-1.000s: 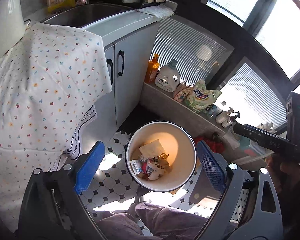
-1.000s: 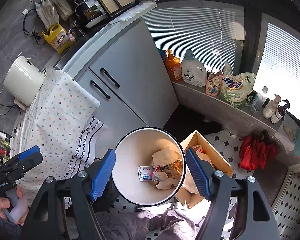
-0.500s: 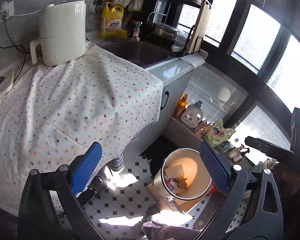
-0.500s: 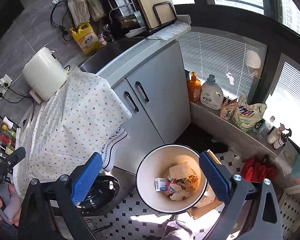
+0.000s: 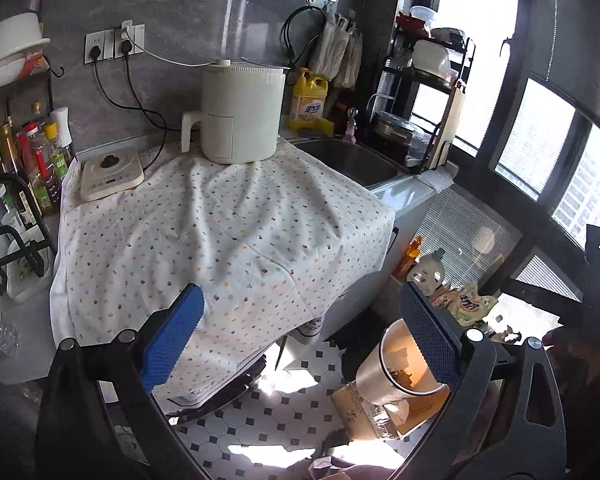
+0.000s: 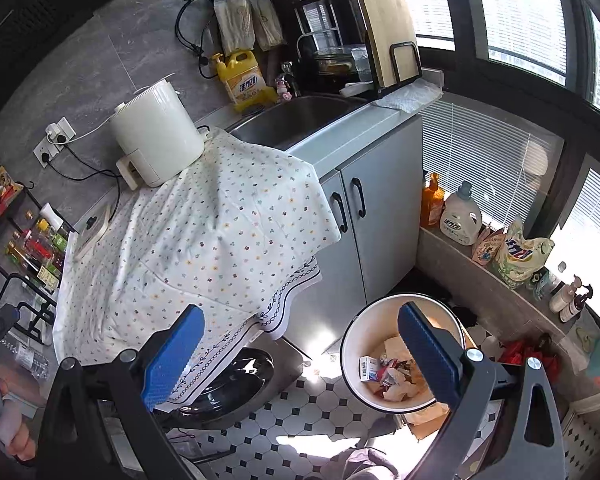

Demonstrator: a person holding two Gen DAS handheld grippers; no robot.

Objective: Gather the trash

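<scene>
Both claws have lifted away from the trash bin [image 6: 352,364], now lower right in each view.
Left claw [image 5: 300,344] and right claw [image 6: 300,354] stand spread, empty, over the floral cloth [image 5: 220,240]; trash [image 6: 384,372] lies inside the bin.

One round trash bin [image 6: 350,360] stands on the floor at about five o'clock, with one cardboard box [image 6: 428,420] just beside it. On the surface sit one white appliance [image 6: 156,136] and one yellow detergent jug [image 6: 244,80] toward twelve o'clock. The cabinet [image 6: 380,200] has two doors, each with one dark handle.
</scene>
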